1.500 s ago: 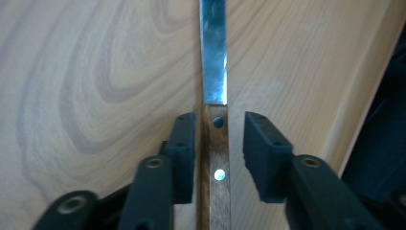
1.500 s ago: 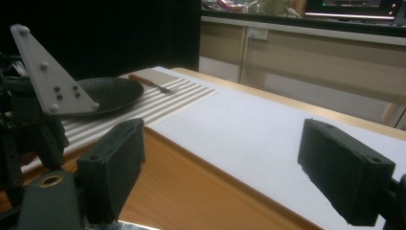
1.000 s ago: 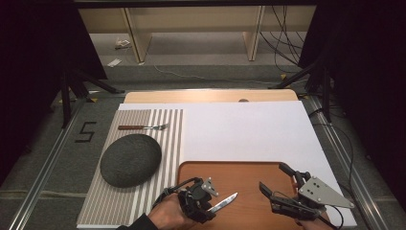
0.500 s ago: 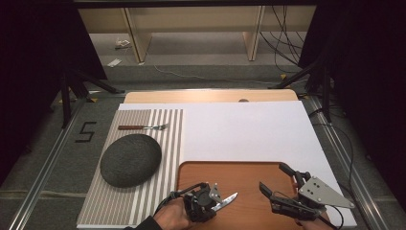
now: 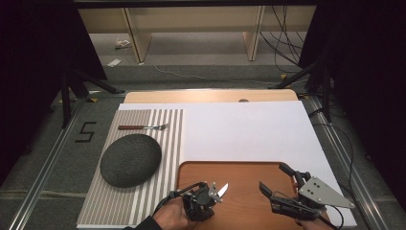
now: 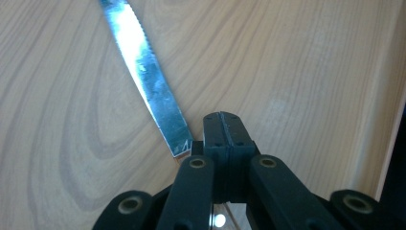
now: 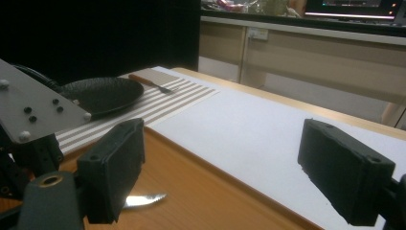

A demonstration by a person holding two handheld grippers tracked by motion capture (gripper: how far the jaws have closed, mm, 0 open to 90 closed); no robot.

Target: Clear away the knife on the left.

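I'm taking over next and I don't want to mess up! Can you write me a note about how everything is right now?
Left hand-held gripper: jaws shut at the handle end of the knife. I cannot tell whether it is truly clamped.
Right hand-held gripper: open, holding nothing, over the wooden board.
Things: the knife blade is over the board. The fork and dark plate lie on the striped mat.
Done: the knife has been reached.
Left: probably lift the knife and lay it on the mat by the plate.

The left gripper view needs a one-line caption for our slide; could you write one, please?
Left gripper, jaws shut on the handle end of a serrated knife, its blade stretching away over the wooden board.
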